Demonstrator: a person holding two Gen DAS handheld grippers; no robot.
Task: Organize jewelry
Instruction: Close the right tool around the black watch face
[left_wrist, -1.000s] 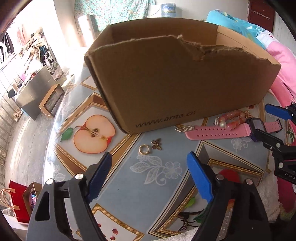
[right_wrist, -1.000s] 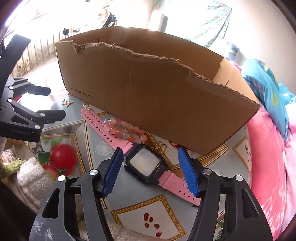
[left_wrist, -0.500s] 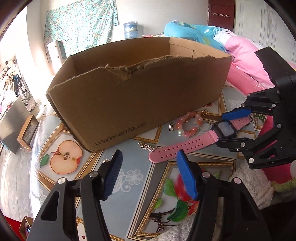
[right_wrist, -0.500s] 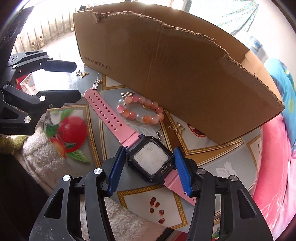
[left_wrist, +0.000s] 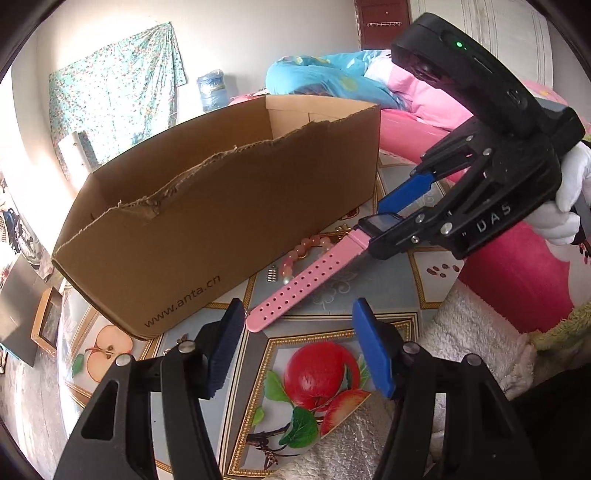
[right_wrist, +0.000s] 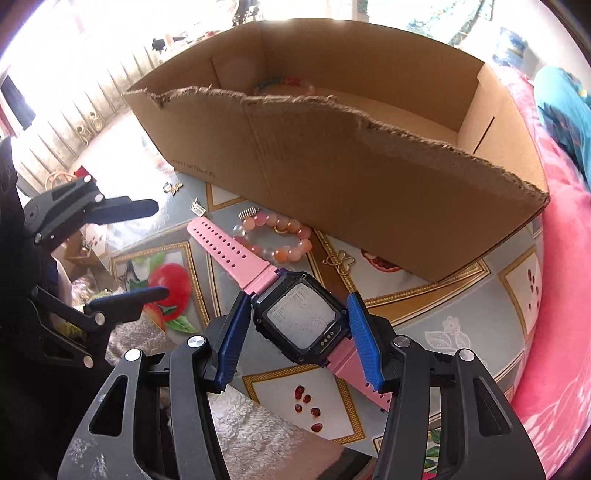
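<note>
A pink-strapped watch with a black square case (right_wrist: 303, 325) is clamped by the case between the blue pads of my right gripper (right_wrist: 298, 299). Its case end is raised, and the long strap (left_wrist: 306, 280) slopes down toward the table. My left gripper (left_wrist: 298, 308) stands open just short of the strap's tip, with nothing between its pads. A bracelet of pink and orange beads (right_wrist: 275, 236) lies beside the strap, in front of the torn cardboard box (right_wrist: 369, 177). Another beaded bracelet (right_wrist: 284, 83) rests inside the box at its far wall.
Small gold charms (right_wrist: 340, 260) and clips (right_wrist: 197, 208) are scattered on the fruit-patterned tablecloth (left_wrist: 369, 288) along the box's front. A white fluffy towel (left_wrist: 480, 332) covers the near table edge. Pink bedding (right_wrist: 561, 258) lies to the right. A white-gloved hand (left_wrist: 569, 192) holds the right gripper.
My right gripper has shut on the watch case and lifted that end. The left gripper has swung right from the small gold charms to the strap's tip, and its jaws have narrowed.
</note>
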